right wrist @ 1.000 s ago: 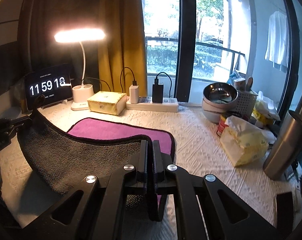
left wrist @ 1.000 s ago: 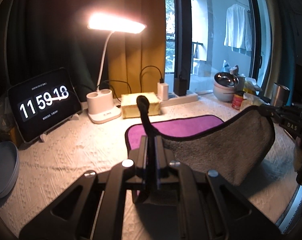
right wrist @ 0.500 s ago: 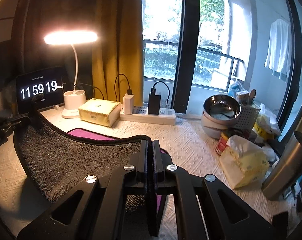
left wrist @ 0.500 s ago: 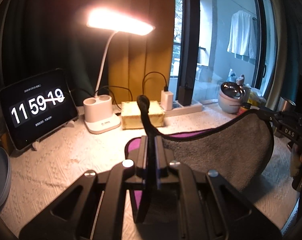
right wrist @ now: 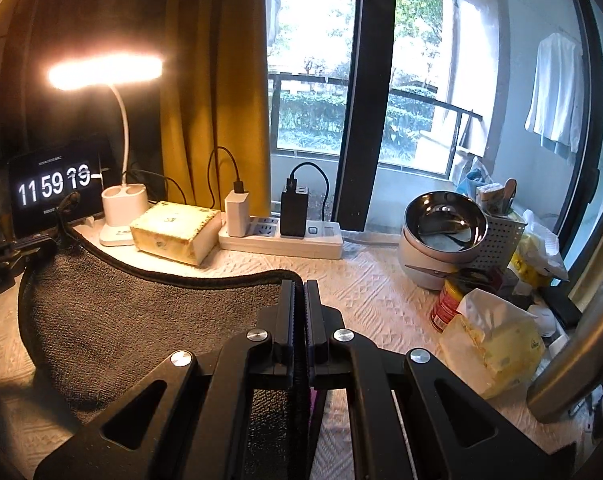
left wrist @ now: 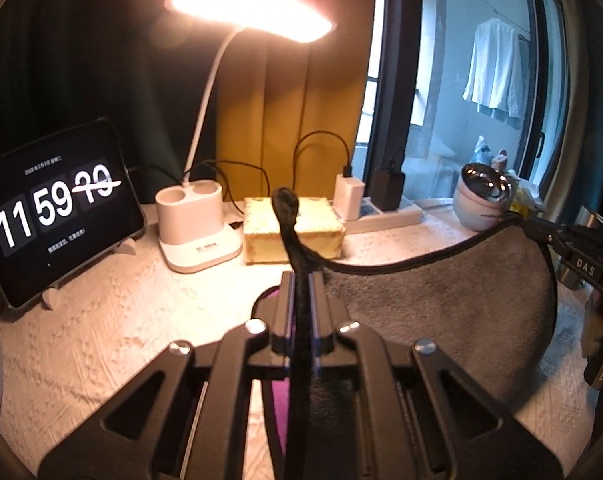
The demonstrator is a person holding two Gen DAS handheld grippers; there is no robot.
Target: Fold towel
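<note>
The towel (left wrist: 441,304) is grey on one side and purple on the other, with a dark hem. It hangs between my two grippers, lifted above the white tablecloth. My left gripper (left wrist: 300,280) is shut on one corner, whose tip sticks up past the fingers. My right gripper (right wrist: 300,288) is shut on the other corner; the grey side of the towel (right wrist: 141,320) sags to its left. The right gripper also shows at the right edge of the left wrist view (left wrist: 541,228). A strip of purple (left wrist: 279,396) shows under the left fingers.
A tablet clock (left wrist: 53,216), a lit desk lamp (left wrist: 197,224), a yellow box (left wrist: 293,232) and a power strip (right wrist: 281,236) line the back of the table. Steel bowls (right wrist: 441,236), a red can (right wrist: 447,304), a bag (right wrist: 493,352) and a steel tumbler (right wrist: 573,364) crowd the right side.
Both grippers have risen and moved toward the back of the table with the towel's edge. The purple side, open to view before, is now almost all covered by the grey side.
</note>
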